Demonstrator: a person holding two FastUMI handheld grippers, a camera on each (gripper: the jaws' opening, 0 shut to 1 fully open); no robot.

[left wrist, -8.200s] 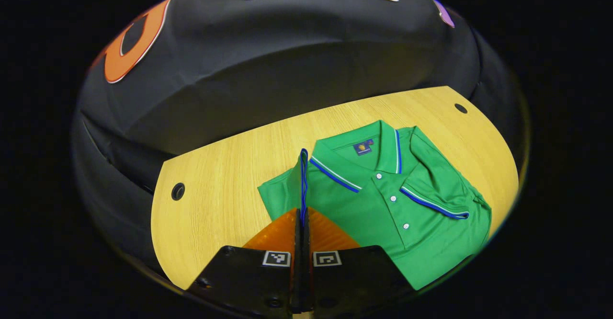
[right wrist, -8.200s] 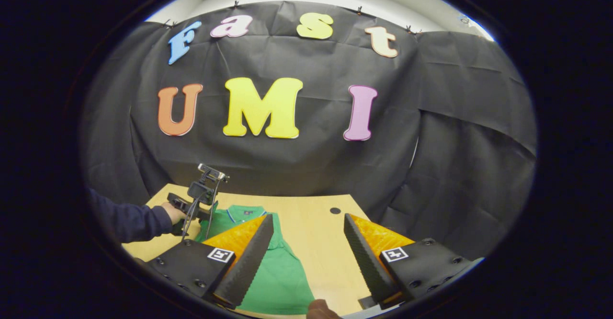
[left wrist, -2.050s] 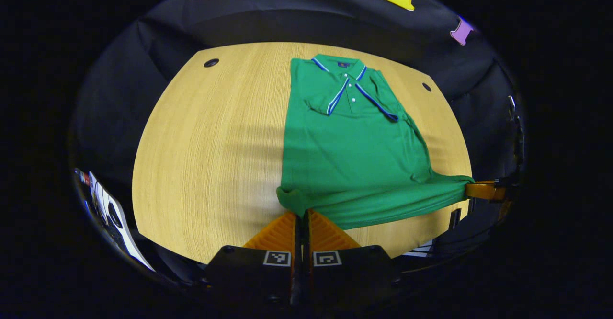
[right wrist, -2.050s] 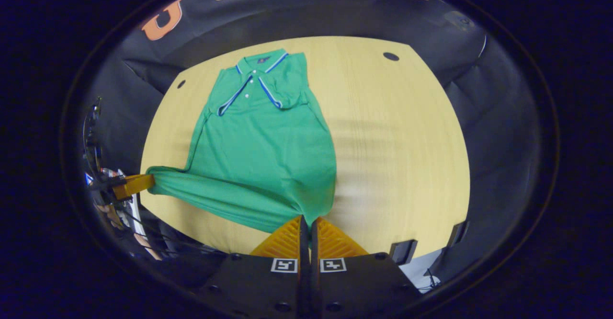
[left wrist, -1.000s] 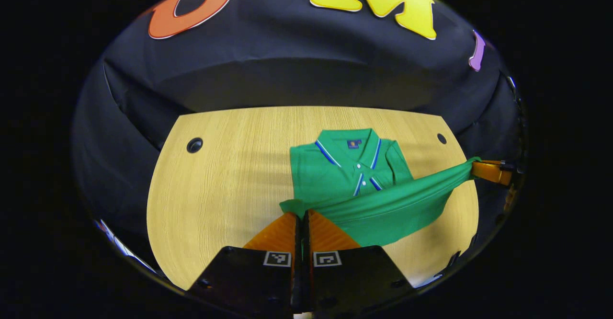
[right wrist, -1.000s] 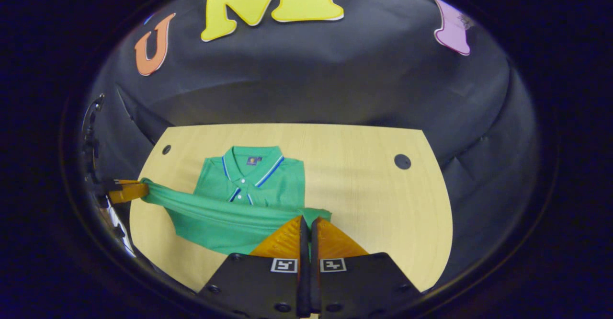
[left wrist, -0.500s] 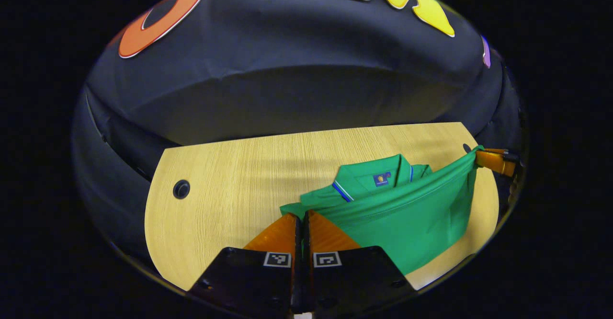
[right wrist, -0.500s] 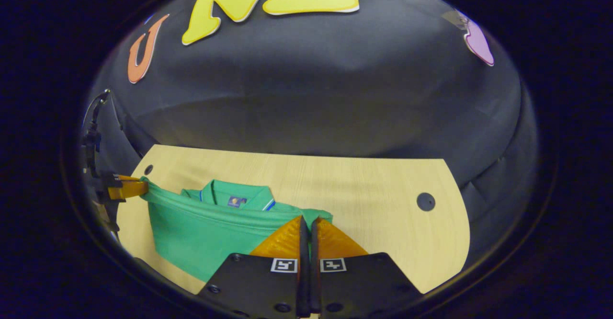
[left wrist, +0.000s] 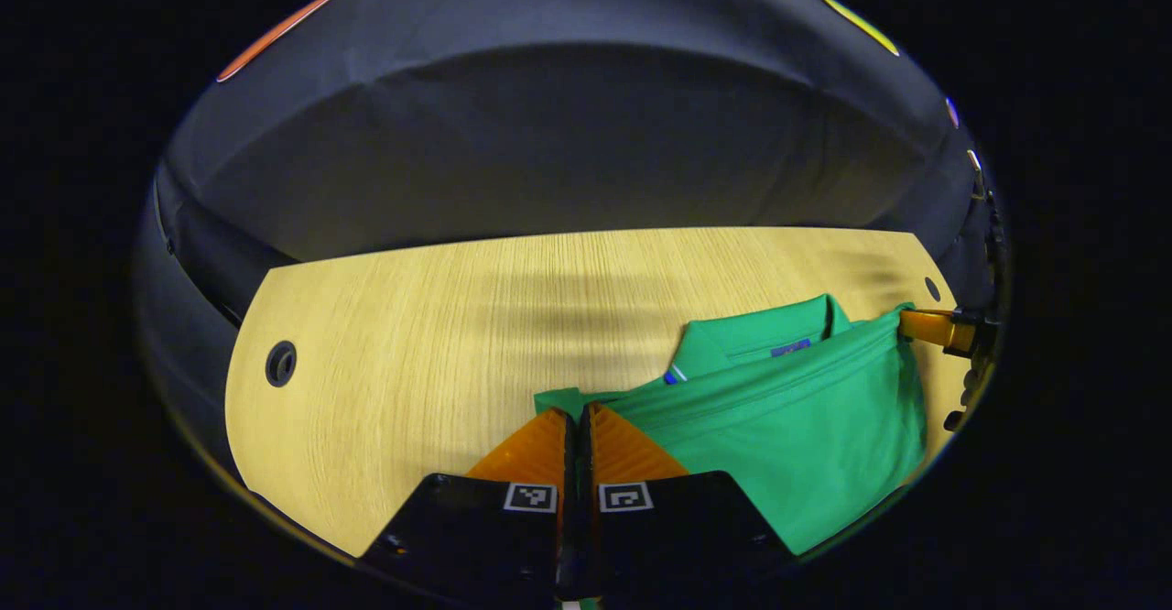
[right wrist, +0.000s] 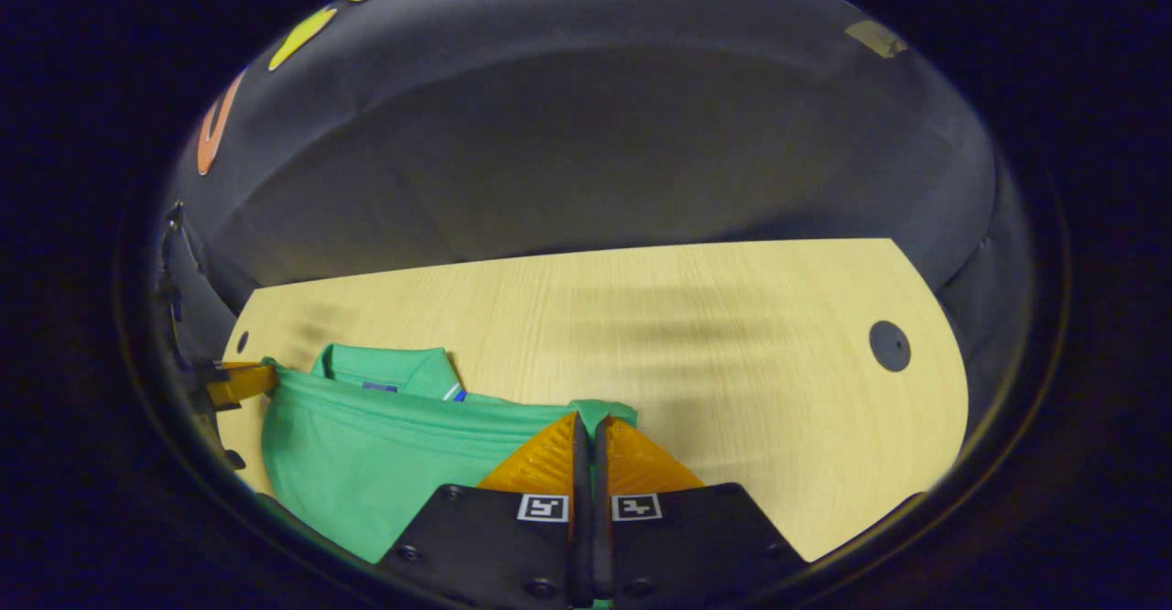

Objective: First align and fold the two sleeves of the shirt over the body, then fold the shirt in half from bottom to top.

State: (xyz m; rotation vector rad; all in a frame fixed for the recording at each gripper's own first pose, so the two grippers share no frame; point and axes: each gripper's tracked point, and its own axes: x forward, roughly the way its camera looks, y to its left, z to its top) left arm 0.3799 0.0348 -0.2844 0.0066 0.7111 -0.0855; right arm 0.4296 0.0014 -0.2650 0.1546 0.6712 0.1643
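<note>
Shirt: the green shirt (left wrist: 787, 427) lies on the tabletop (left wrist: 412, 344), at my 3 o'clock in the left gripper view, 9 o'clock in the right gripper view.
Left gripper: the left gripper (left wrist: 577, 427) is pinched closed on one hem corner.
Right gripper: the right gripper (right wrist: 587, 431) is clamped on the other corner; I see the hem (right wrist: 421, 408) stretched between them, near the collar (right wrist: 385, 367).
Handling: I judge it light, soft, floppy; it sags unless kept taut.
Hold: I'd stay on the hem corners.
</note>
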